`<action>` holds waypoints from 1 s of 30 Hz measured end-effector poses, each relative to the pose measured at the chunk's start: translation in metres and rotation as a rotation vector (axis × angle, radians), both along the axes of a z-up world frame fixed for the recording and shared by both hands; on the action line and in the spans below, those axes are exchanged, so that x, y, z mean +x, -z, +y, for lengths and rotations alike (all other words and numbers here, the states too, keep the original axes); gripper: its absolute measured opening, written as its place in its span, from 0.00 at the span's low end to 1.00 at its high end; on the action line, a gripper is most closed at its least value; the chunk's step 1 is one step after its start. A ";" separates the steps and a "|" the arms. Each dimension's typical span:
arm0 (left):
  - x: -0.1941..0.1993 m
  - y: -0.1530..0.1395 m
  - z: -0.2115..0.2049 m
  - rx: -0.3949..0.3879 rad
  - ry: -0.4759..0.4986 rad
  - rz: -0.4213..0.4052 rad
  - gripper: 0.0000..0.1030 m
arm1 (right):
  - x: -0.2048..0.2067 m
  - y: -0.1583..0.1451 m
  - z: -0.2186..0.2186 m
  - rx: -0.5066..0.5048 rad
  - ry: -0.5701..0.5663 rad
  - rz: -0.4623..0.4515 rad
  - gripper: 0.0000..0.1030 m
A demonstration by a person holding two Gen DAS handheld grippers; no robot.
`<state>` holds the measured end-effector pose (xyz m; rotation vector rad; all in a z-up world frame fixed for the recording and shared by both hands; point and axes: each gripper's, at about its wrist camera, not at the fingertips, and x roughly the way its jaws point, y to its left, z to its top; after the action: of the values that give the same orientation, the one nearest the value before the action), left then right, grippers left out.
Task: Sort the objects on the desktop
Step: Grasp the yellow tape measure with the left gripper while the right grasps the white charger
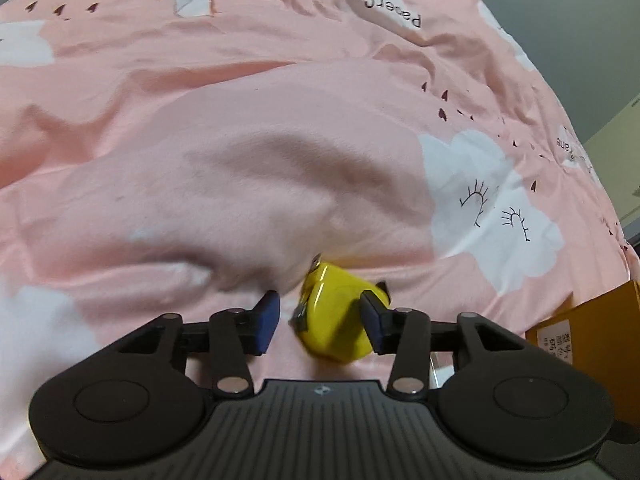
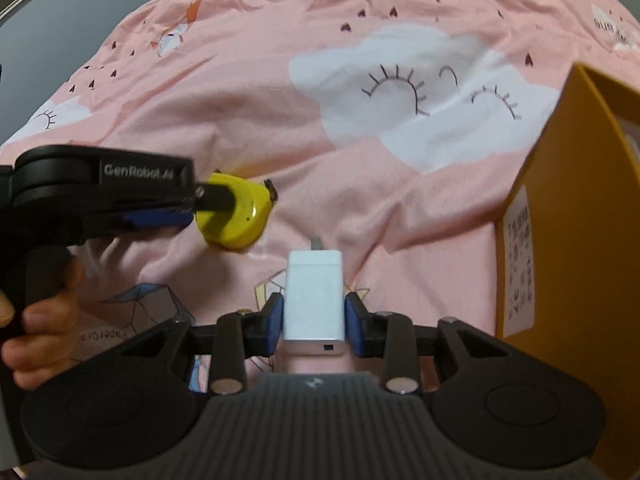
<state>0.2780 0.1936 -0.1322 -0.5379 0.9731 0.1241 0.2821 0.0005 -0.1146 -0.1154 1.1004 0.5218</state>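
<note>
Over the pink sheet (image 1: 240, 128), left gripper (image 1: 320, 318) spread around yellow tape measure (image 1: 340, 320); right gripper (image 2: 314, 322) pinching white charger (image 2: 314, 296).

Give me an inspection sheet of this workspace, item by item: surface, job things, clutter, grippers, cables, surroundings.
Surface: rumpled pink sheet printed with clouds.
Job's things: yellow tape measure on the sheet; white charger; orange box at the right edge.
Clutter: nothing seen.
Grippers: left gripper open, a gap beside the tape measure on one side; right gripper shut on the charger.
Cables: nothing seen.
Surroundings: grey background beyond the sheet; a hand holds the left gripper's handle.
</note>
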 end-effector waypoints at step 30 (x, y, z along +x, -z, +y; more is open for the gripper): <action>-0.041 -0.039 -0.035 0.166 0.128 -0.015 0.22 | 0.002 0.000 -0.004 0.030 0.049 0.048 0.34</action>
<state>0.2375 0.1590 -0.0932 -0.3232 0.9700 0.0850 0.2838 -0.0038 -0.1144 -0.0495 1.1393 0.4992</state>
